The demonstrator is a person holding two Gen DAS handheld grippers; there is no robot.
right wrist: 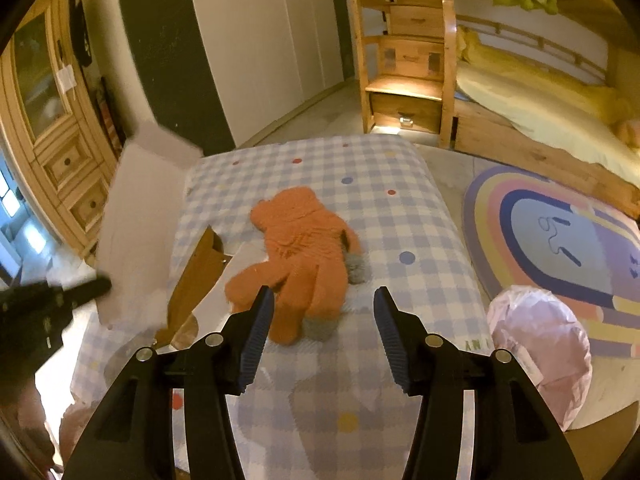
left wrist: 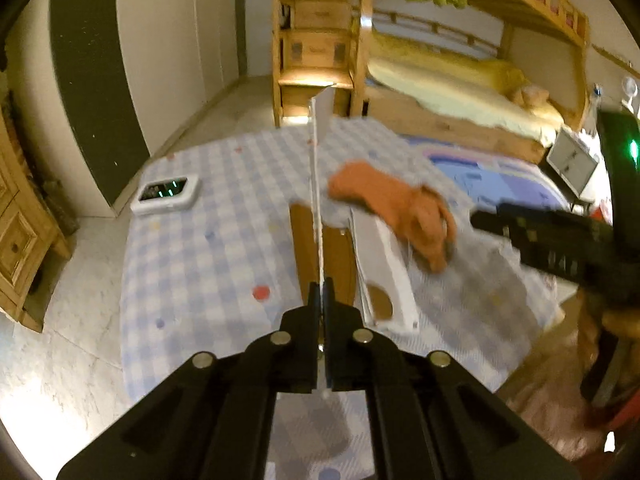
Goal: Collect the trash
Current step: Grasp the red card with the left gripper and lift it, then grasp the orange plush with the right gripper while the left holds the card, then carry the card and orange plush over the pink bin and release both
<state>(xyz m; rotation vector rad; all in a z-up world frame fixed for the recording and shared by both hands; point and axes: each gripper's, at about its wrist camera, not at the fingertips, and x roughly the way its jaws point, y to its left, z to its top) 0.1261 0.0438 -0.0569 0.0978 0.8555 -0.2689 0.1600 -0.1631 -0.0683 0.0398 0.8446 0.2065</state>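
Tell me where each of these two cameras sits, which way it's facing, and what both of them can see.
Left wrist: sits behind the left gripper, looking down over the checked table toward the bunk bed; its fingers are shut on a thin cardboard sheet, and the right gripper enters at the right edge.
Right wrist: sits behind the open right gripper, looking down at the orange plush toy; the left gripper holds the cardboard at left.
Shared: table, toy, cardboard, bunk bed, white wardrobe.

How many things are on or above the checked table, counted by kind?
Cardboard pieces: 3 (one held up, brown one, white one)
Plush toy: 1
White device: 1
Total: 5
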